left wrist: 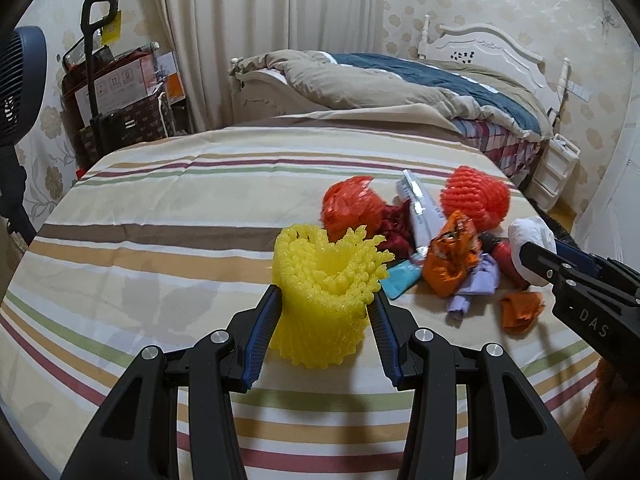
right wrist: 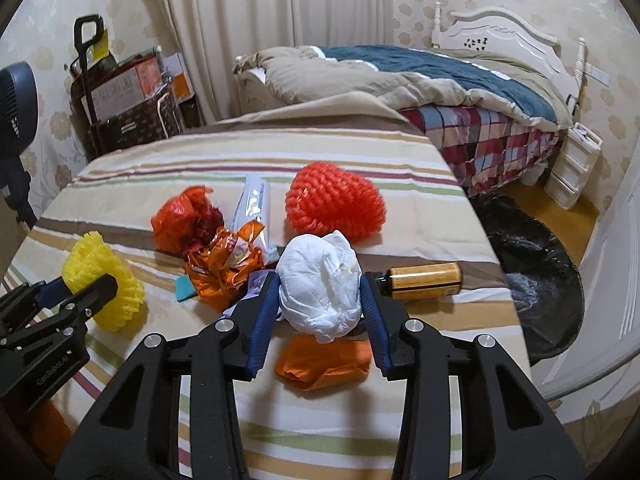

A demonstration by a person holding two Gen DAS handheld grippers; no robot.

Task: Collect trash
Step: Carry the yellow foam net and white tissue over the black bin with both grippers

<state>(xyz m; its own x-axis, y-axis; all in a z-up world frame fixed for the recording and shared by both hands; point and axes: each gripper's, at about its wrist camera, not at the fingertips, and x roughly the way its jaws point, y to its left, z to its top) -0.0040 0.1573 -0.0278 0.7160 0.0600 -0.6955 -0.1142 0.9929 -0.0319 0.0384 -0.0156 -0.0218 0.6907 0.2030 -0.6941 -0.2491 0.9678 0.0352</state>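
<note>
On the striped tablecloth (left wrist: pixel 160 208) my left gripper (left wrist: pixel 326 295) is shut on a yellow foam fruit net (left wrist: pixel 320 264), with a pad pressing on each side. My right gripper (right wrist: pixel 321 278) is shut on a crumpled white paper wad (right wrist: pixel 320 300), just above the cloth. Around it lie an orange-red foam net (right wrist: pixel 336 204), a red plastic bag (right wrist: pixel 180 220), an orange foil wrapper (right wrist: pixel 224 272), a folded orange paper (right wrist: pixel 324 362), a brown bottle with a yellow label (right wrist: pixel 424 280) and a white tube (right wrist: pixel 254 200).
A black trash bag (right wrist: pixel 536 280) lies open on the floor past the table's right edge. A bed (right wrist: pixel 400 80) with quilts stands behind the table. A fan (right wrist: pixel 16 108) and a cart of boxes (right wrist: pixel 120 92) stand at the left, and white drawers (right wrist: pixel 576 160) at the right.
</note>
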